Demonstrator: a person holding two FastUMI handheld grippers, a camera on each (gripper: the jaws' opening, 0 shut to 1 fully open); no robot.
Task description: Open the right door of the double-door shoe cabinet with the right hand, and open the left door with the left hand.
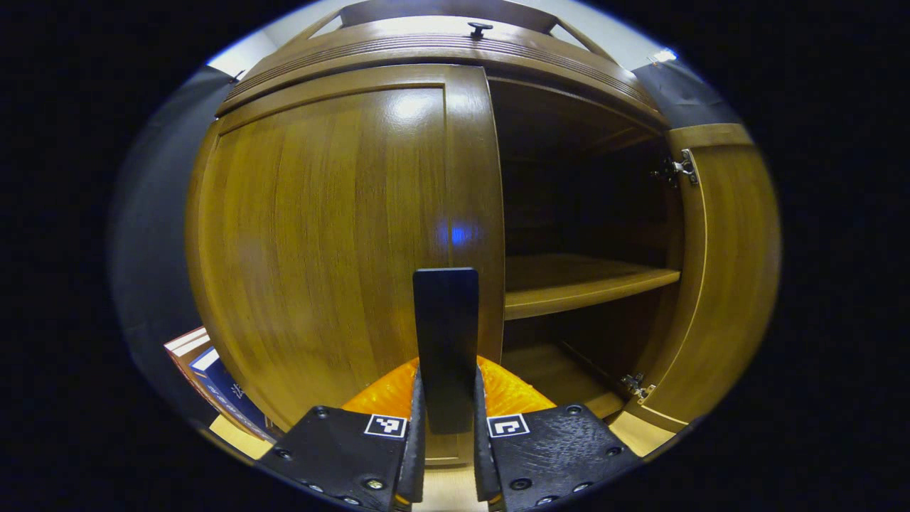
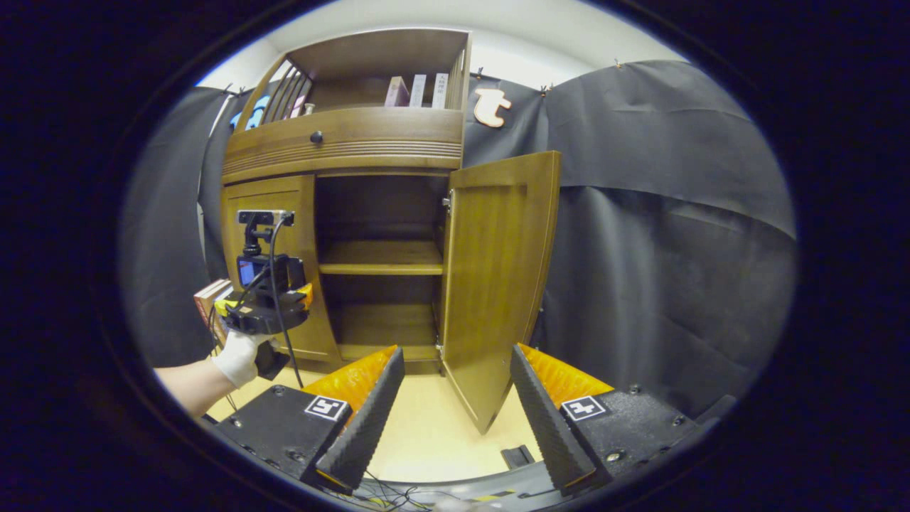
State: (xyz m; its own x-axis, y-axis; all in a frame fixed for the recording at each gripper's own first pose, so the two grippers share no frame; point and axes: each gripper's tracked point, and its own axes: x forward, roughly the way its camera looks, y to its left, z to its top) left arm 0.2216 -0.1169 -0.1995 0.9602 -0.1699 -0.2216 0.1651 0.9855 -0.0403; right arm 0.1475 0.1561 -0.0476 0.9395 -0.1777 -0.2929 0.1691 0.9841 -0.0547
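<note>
The brown wooden shoe cabinet (image 2: 355, 142) stands ahead. Its right door (image 2: 498, 284) is swung wide open, and in the left gripper view this right door (image 1: 725, 270) hangs on its hinges at the right. The left door (image 1: 327, 235) looks closed. A flat dark handle (image 1: 446, 320) stands upright on its inner edge, and my left gripper (image 1: 448, 398) is shut on the handle's lower part. In the right gripper view the left gripper (image 2: 263, 299), held by a gloved hand (image 2: 238, 359), covers part of the left door (image 2: 274, 199). My right gripper (image 2: 455, 419) is open, hanging back from the cabinet near the open door's lower edge.
Inside the open half, a bare shelf (image 1: 583, 284) crosses the dark cavity. A drawer front with a knob (image 2: 316, 136) and an upper rack with books (image 2: 416, 91) sit above. Books (image 1: 213, 377) lean left of the cabinet. Black cloth (image 2: 661, 249) hangs right of it. Floor (image 2: 434, 427) is pale wood.
</note>
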